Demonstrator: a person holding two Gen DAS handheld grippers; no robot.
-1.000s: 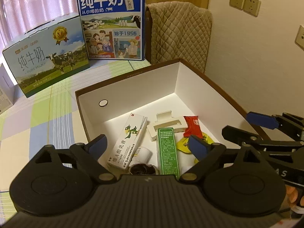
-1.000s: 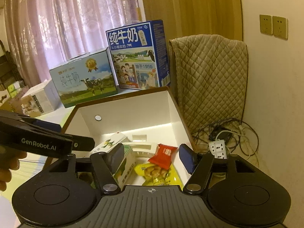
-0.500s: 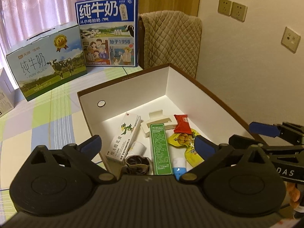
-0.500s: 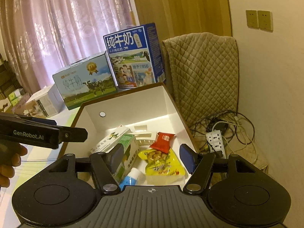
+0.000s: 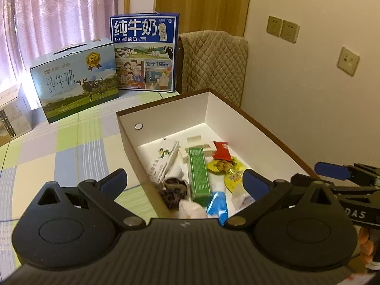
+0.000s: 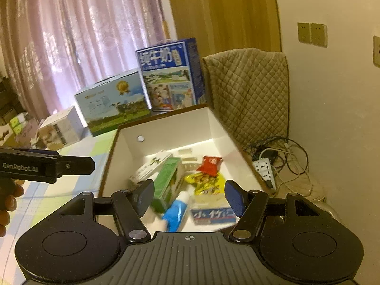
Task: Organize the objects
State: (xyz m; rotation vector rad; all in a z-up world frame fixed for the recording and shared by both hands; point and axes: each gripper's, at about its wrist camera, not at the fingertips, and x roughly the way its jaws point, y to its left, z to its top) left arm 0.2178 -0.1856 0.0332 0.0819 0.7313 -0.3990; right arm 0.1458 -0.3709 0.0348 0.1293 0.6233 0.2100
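Left wrist view, left gripper (image 5: pixel 184 181): lower middle of the frame; its jaws have just been opening and stand released at their widest, nothing between the pads; it hangs above the near end of the box, which suits a tool that has let go of its load
Left wrist view, storage box (image 5: pixel 163 109): white inside, brown rim, running from centre to the right edge; it sits on the checked cloth (image 5: pixel 59 147) and serves as the gathering place, so the task's things lie on its floor
Left wrist view, contents: green carton (image 5: pixel 198 171) lengthwise at centre; white ointment carton (image 5: pixel 163 161) leaning on the left wall; red sachet (image 5: pixel 222 150) and yellow snack bag (image 5: pixel 225 166) to its right; blue-and-white tube (image 5: pixel 217 201) nearest the lens; a dark fuzzy thing (image 5: pixel 174 190) beside it, kind unclear
Left wrist view, right gripper (image 5: pixel 332 167): enters at the right edge, alongside the box
Right wrist view, right gripper (image 6: pixel 188 194): lower centre; jaws part-open, gripping nothing; the tube and a printed packet (image 6: pixel 212 213) lie below the gap, untouched
Right wrist view, left gripper: dark bar at the left edge, a hand (image 6: pixel 9 201) on its grip
Right wrist view, milk cartons (image 6: pixel 142 90): upper centre, outside the box, too large to belong in it by my judgement
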